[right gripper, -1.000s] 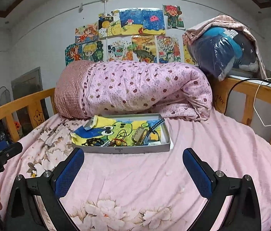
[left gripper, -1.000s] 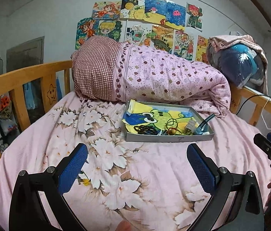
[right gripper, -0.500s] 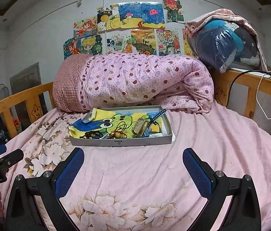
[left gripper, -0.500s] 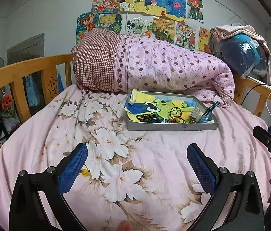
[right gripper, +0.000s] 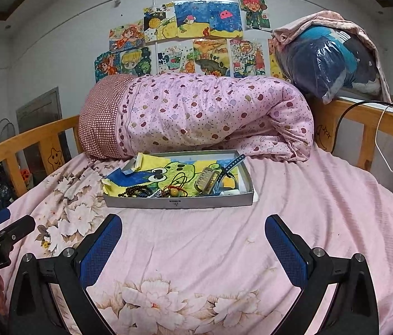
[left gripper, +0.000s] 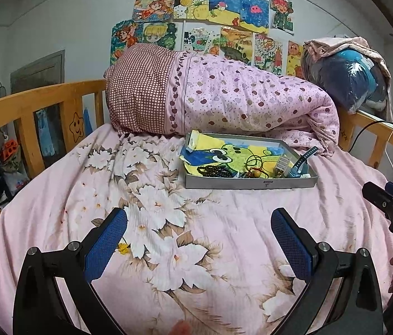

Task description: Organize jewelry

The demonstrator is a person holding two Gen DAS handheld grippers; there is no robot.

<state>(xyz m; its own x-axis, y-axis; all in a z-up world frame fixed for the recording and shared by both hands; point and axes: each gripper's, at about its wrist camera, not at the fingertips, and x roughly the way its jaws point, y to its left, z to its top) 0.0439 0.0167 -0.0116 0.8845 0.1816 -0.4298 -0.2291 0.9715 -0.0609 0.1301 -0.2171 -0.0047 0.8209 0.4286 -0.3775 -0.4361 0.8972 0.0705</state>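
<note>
A shallow grey tray (left gripper: 249, 182) (right gripper: 179, 202) lies on the bed, lined with a yellow and blue cartoon cloth. In it are a black bead bracelet (left gripper: 214, 170) (right gripper: 136, 190), a red-cord necklace with a yellow bead (left gripper: 256, 171) (right gripper: 174, 192), a gold comb-like clip (right gripper: 207, 181) and a blue watch (left gripper: 299, 163) (right gripper: 231, 166). My left gripper (left gripper: 199, 230) is open and empty, low over the floral sheet, short of the tray. My right gripper (right gripper: 193, 233) is open and empty, just before the tray's front wall.
A rolled pink spotted quilt (left gripper: 224, 100) (right gripper: 196, 114) lies right behind the tray. Wooden bed rails (left gripper: 29, 111) (right gripper: 377, 128) run along both sides. A bagged blue bundle (right gripper: 327, 61) sits on the right rail, with cables (right gripper: 386, 145) below it.
Both grippers have moved forward toward the tray, which now looks larger and nearer. Both stay open and empty.
</note>
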